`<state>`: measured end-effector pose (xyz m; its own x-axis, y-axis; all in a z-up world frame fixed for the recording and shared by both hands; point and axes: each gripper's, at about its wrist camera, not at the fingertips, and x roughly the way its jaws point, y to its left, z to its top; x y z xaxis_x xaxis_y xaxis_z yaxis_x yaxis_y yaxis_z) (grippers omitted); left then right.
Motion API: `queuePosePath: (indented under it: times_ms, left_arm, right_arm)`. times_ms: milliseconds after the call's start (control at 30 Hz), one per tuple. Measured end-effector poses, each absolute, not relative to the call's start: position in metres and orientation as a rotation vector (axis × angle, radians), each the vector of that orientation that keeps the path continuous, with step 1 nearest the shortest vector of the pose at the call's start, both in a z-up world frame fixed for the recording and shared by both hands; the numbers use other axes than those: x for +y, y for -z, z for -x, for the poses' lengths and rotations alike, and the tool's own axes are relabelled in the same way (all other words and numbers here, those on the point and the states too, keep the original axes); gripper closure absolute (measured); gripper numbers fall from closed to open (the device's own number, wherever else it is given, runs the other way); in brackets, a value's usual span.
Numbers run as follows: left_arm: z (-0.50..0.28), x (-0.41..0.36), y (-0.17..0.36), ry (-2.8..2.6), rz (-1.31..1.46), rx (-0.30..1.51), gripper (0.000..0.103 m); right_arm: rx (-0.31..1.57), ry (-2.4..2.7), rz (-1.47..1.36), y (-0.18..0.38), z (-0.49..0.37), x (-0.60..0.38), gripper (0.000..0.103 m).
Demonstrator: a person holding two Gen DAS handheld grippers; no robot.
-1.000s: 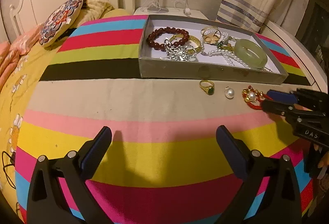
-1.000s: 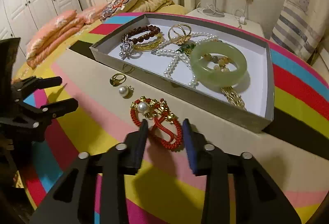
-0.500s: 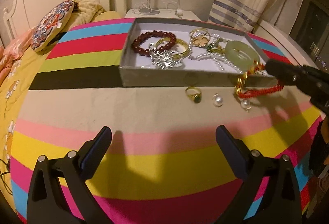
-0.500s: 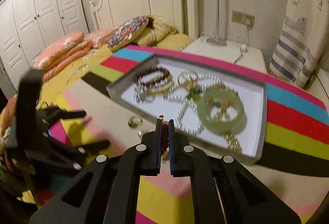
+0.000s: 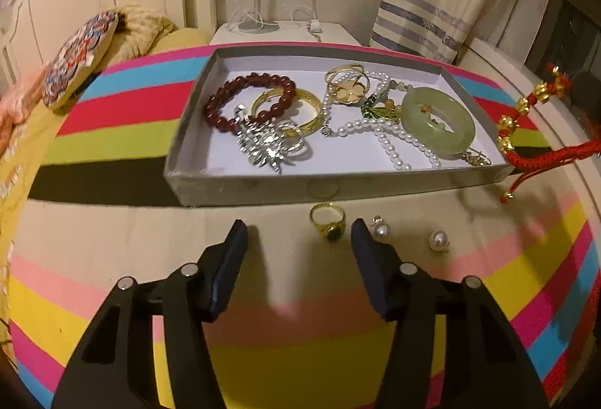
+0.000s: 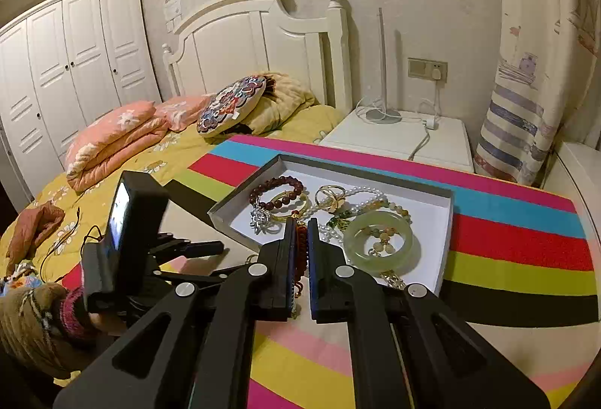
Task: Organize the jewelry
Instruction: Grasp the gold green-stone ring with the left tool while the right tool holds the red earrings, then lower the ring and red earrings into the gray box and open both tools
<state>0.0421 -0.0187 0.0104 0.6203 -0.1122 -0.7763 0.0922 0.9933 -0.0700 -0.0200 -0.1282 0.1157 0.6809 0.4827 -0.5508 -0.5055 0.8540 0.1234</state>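
Note:
A grey tray (image 5: pixel 263 189) on the striped cloth holds a dark red bead bracelet (image 5: pixel 248 97), a pearl necklace (image 5: pixel 375 127), a jade bangle (image 5: pixel 437 123) and other pieces. In front of it lie a gold ring (image 5: pixel 328 221) and two pearls (image 5: pixel 381 230). My left gripper (image 5: pixel 298 226) hovers low over the cloth. Its jaws are closing with the ring between them, near the right finger, and no pad touches it. My right gripper (image 6: pixel 300 232) is shut on a red cord bracelet (image 5: pixel 526 131) with gold beads, which dangles in the air beside the tray's right end.
A white bedside table (image 6: pixel 394 142) with a lamp base and charger cable stands behind the striped surface. To the left is a bed with pillows (image 6: pixel 233 104). A curtain (image 6: pixel 526 108) hangs at the right. A sleeved hand (image 6: pixel 45 318) holds the left gripper's body.
The right gripper shut on the red cord bracelet and lifted it off the cloth; a second pearl now lies there. The left gripper moved forward to the ring, and its jaws narrowed.

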Motion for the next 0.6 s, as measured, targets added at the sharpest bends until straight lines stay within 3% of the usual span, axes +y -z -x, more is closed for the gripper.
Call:
queuePosePath:
  times_ms: [133, 200, 267, 600]
  left_arm:
    - [-0.05, -0.03, -0.009, 0.107, -0.028, 0.892, 0.053]
    - [-0.05, -0.034, -0.009, 0.106, -0.055, 0.886, 0.074]
    - [-0.048, -0.034, -0.01, 0.114, -0.053, 0.883, 0.082]
    - [-0.025, -0.025, -0.035, 0.16, -0.017, 0.786, 0.082]
  right_arm:
    - [0.61, -0.556, 0.032, -0.112, 0.021, -0.13, 0.098]
    - [0.61, -0.556, 0.026, -0.11, 0.022, -0.131, 0.098]
    - [0.606, -0.553, 0.026, -0.11, 0.023, -0.132, 0.098]
    - [0.579, -0.547, 0.025, -0.118, 0.022, -0.135, 0.098]
